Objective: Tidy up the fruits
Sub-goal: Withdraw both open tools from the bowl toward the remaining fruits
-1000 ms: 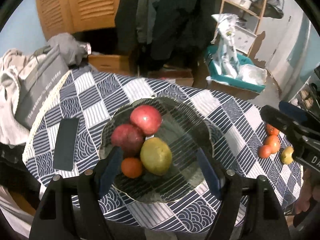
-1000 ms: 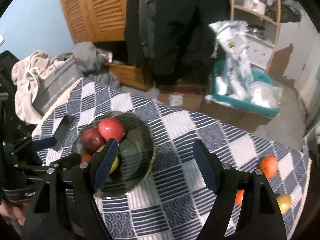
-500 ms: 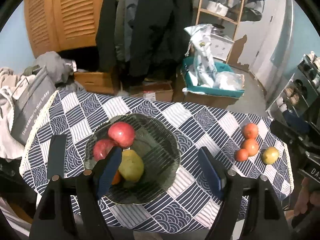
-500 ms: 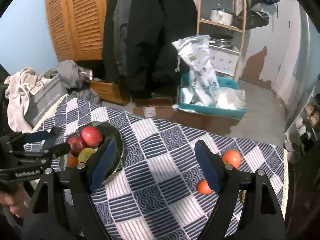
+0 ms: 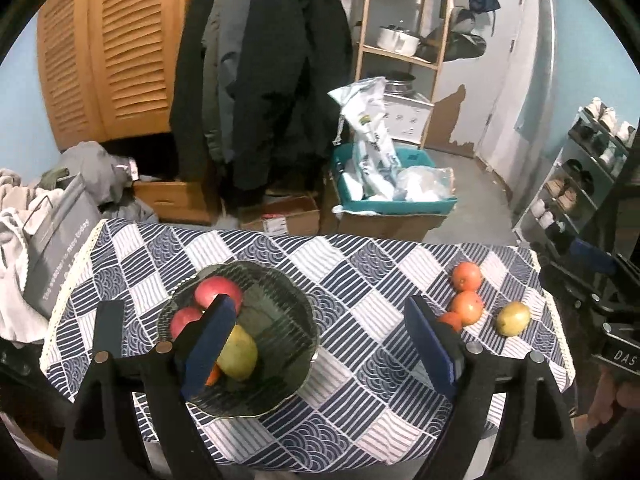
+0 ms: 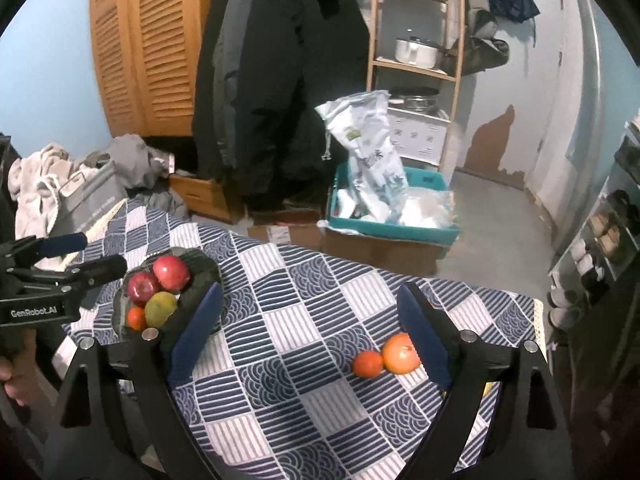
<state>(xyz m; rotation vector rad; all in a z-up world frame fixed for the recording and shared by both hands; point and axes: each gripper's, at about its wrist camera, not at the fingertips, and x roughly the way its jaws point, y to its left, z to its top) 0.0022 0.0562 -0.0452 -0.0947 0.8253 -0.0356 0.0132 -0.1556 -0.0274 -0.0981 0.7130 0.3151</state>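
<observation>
Table [image 5: 352, 280], covered by a blue-and-white patterned cloth, lies below and ahead of both grippers. Dark ribbed glass bowl [image 5: 280, 320] stands on the cloth just ahead of the left gripper [image 5: 320, 340], behind its left finger; seen from the right wrist it sits ahead and to the left of the right gripper [image 6: 308, 332]. In the bowl: two red apples [image 5: 218, 290], touching; a yellow-green fruit [image 5: 240, 350] just nearer the left gripper; a small orange [image 5: 213, 376], half hidden by the left blue pad. Loose fruit on the cloth, well apart from the bowl, to the right of the left gripper: three oranges [image 5: 466, 306] in a touching row, the nearest partly behind the right blue pad, and a yellow-green fruit [image 5: 513, 318] just beyond them. From the right wrist, a large and a small orange [image 6: 398, 352] touch beside the right finger. Left gripper: jaws wide apart, just been opening, nothing between them. Right gripper: jaws wide apart, just been opening, nothing held; only cloth shows between the pads. Each gripper appears at the edge of the other's view, held in a hand [image 6: 12, 380].
</observation>
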